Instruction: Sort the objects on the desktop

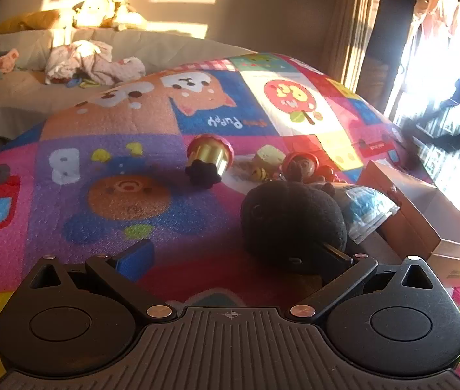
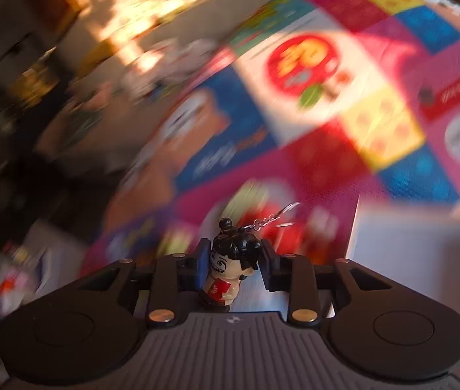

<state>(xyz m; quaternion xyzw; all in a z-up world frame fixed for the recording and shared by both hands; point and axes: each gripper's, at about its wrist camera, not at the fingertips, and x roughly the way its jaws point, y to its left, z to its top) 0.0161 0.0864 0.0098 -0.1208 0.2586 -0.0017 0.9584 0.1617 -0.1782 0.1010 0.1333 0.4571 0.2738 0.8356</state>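
Where sun stripes the cartoon mat — left gripper spread, right gripper pinching a keychain figure.

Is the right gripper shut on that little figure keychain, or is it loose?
Shut on it. In the right wrist view, both fingers press the black-haired figure keychain from either side, its chain trailing free above.

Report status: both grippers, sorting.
Left gripper open beside black plush toy. Right gripper shut on black-haired figurine keychain, view blurred. Open cardboard box nearby.
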